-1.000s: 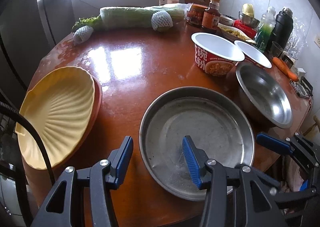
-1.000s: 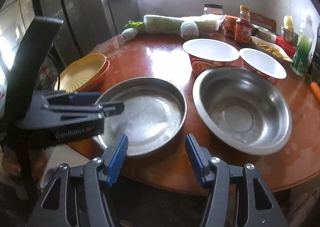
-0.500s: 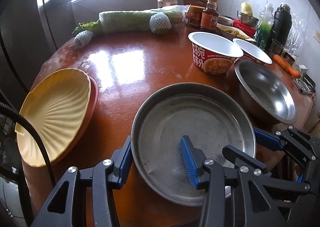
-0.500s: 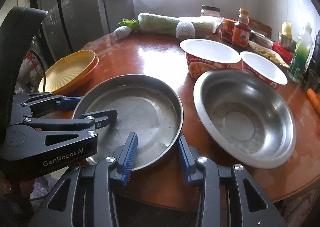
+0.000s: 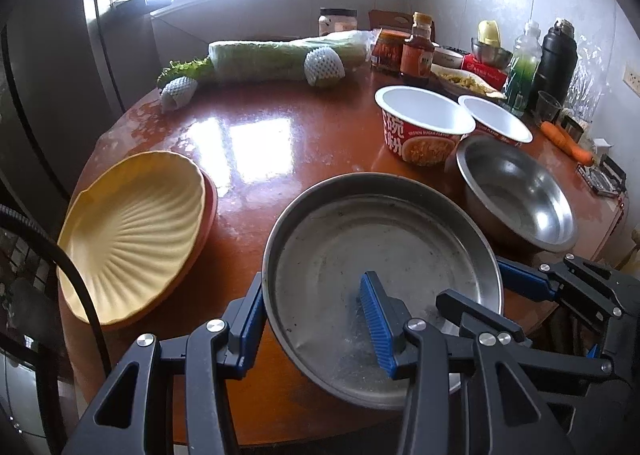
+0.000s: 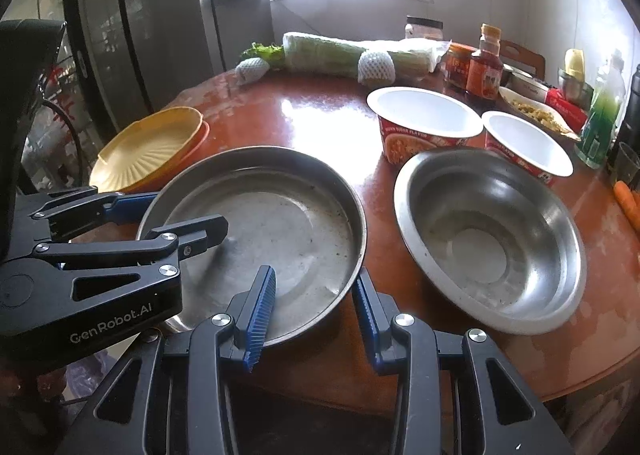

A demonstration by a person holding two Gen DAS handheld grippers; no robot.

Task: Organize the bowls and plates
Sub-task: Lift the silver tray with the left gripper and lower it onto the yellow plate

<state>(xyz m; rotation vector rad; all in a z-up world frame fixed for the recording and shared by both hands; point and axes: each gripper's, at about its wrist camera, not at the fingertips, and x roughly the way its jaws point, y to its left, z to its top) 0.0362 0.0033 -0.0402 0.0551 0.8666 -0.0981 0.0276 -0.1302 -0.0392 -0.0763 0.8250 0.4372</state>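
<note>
While the shallow round steel pan sits at the worktop's near edge (beside the deeper steel bowl), I have my left hand-held gripper and right hand-held gripper each clamped on its rim.

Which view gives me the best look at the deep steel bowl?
The right wrist view: the deep steel bowl sits near the frame's middle, with its whole rim and inside visible. The left wrist view pushes it to the right edge, smaller and warped, though still unobstructed.
</note>
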